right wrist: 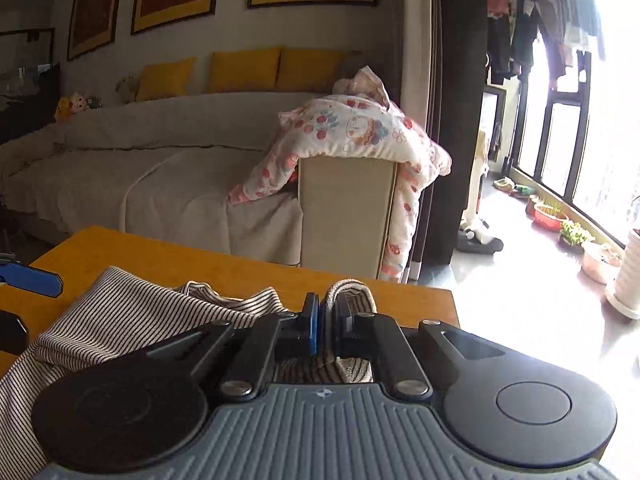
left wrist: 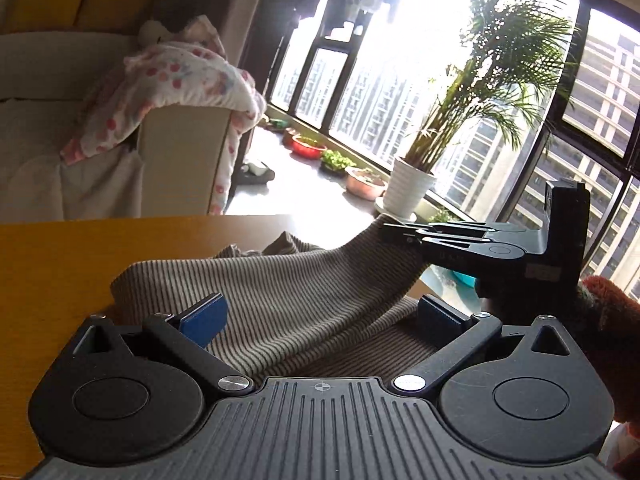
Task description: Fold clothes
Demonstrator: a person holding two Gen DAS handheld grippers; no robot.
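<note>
Striped knit garment [left wrist: 280, 292] lies rumpled on yellow-wood table [left wrist: 60, 264], lower centre of left wrist view; in right wrist view it fills lower left, bunched w/ several overlapping layers. Right gripper [right wrist: 326, 320] clamped on a rolled hem or cuff edge of the cloth; pads nearly together, fabric loop poking up betw. them, centre of frame. Same gripper seen in left wrist view at centre right, lifting that edge off the table so cloth rises in a taut ramp toward it. Left gripper [left wrist: 320, 314] spread wide, blue pads [left wrist: 206, 318] either side of the cloth w/ nothing pinched; it sits low over the garment near bottom centre. Handling, my read: thin, light, soft knit; drapes and sags at once, stretches under pull, no stiffness to hold a crease. Prob. not slippery against rubber pads, but a single layer could slide out if pinched shallow. Best hold: hems, cuffs or seams, where fabric is doubled and thicker; take a deep bite, both layers. Pulling one corner alone drags the whole heap, so a second hold on the opposite edge looks needed to spread it flat. Which part of the garment is pinched, sleeve vs. bottom hem, can't tell. Bkgd: sofa w/ floral quilt [right wrist: 360, 136] upper centre, potted palm [left wrist: 480, 92] by window, upper right.
</note>
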